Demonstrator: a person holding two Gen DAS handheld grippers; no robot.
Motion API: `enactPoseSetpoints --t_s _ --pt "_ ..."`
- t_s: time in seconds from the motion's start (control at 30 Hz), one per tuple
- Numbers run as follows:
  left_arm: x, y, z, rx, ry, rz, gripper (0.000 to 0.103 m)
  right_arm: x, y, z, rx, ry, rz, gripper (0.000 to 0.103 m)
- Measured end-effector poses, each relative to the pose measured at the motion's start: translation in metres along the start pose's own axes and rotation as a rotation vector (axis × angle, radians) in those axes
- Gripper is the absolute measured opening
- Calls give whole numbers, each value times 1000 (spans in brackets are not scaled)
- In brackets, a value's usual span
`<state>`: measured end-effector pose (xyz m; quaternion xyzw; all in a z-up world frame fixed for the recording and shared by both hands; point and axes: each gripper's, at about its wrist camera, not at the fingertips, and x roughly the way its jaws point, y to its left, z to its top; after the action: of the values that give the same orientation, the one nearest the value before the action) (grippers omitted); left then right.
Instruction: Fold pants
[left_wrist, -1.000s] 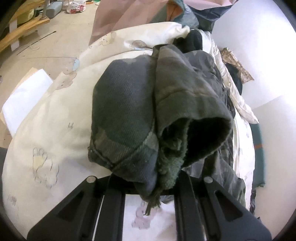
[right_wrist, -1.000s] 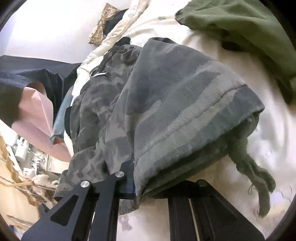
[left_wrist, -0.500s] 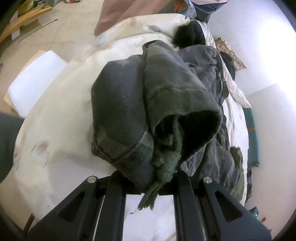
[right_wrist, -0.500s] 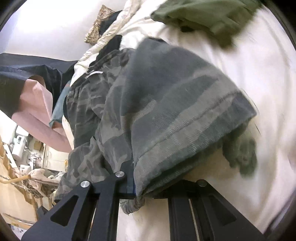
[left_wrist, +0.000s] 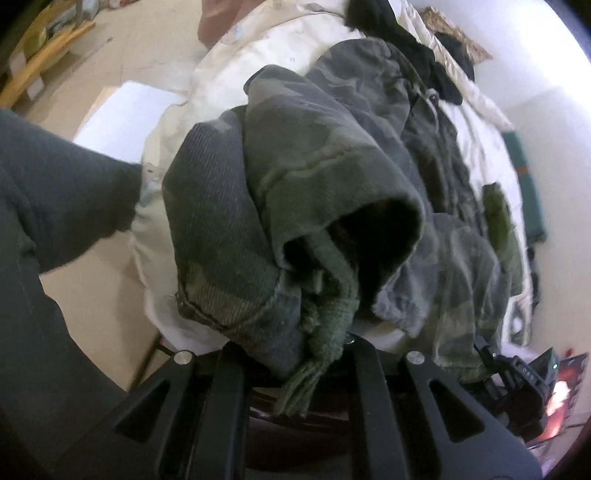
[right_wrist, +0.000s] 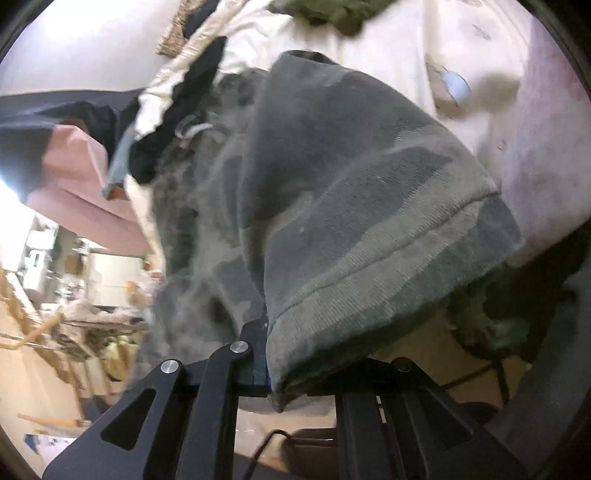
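Between both tongs (left_wrist: 295, 354) (right_wrist: 295, 373), camouflage pants (left_wrist: 314, 166) clamped, hems bunched

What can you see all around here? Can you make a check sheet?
Surface: cream bedspread on a bed, rumpled.
Job's things: camouflage pants, lifted at the hem end, rest trailing on the bed.
Clutter: black garment, olive garment, pink cloth.
Grippers: left hand-held gripper pinches a pants hem, jaws opening slightly; right hand-held gripper shut on another hem.
Cables: a dark cable on the floor.
Surroundings: white wall, floor with wooden planks, a dark sleeve.
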<state>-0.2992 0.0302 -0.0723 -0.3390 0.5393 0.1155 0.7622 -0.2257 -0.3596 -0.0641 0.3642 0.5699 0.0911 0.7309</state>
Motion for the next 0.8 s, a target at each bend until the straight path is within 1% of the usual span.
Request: enactPoseSetpoints --t_s 0.03,0.07,0.1,0.13,0.17,0.23,0.27,0.3,0.33,0.4,0.43,0.5,0.57,0.6,0.63,0.67,0.7,0.77,0.8 --pt "8 -7 1 52 24 52 12 9 -7 0 27 23 -7 12" --pt "12 -14 3 84 48 79 12 17 -10 1 55 47 0 12" --pt "17 -20 4 118 69 125 21 21 -13 1 74 57 1 18" --pt "19 -24 4 134 80 179 40 23 -13 0 81 53 -19 25" --pt "20 -27 5 138 90 199 49 23 -13 -2 85 47 -44 33" --pt "17 -30 1 143 98 186 67 23 -13 -6 94 75 -84 68" --pt "16 -32 1 151 107 198 73 22 -14 -10 97 89 -101 73" --pt "13 -33 -2 157 117 217 83 21 -15 -14 95 111 -110 75" --pt "8 -31 -6 161 122 218 86 19 -15 -19 86 139 -110 75" --pt "-2 -31 -11 174 155 175 86 15 -11 -29 55 190 -96 75" --pt "-8 -33 -13 171 167 151 86 11 -5 -35 29 215 -75 75" --pt "-25 -35 -6 170 144 106 86 8 12 -44 -37 246 -27 75" --pt "-39 -39 5 192 118 113 86 7 34 -50 -123 270 8 75" --pt "-45 -40 14 190 96 105 86 9 45 -50 -148 270 32 75" --pt "-52 -40 26 191 57 99 86 12 60 -49 -189 269 73 75" --pt "-54 -38 33 196 28 117 86 16 70 -48 -222 271 97 75" --pt "-54 -32 48 185 -1 162 86 24 80 -46 -257 278 111 75" --pt "-44 -15 71 141 15 174 86 48 95 -41 -303 311 116 74" --pt "-32 -4 85 98 39 180 86 60 98 -39 -310 328 100 67"
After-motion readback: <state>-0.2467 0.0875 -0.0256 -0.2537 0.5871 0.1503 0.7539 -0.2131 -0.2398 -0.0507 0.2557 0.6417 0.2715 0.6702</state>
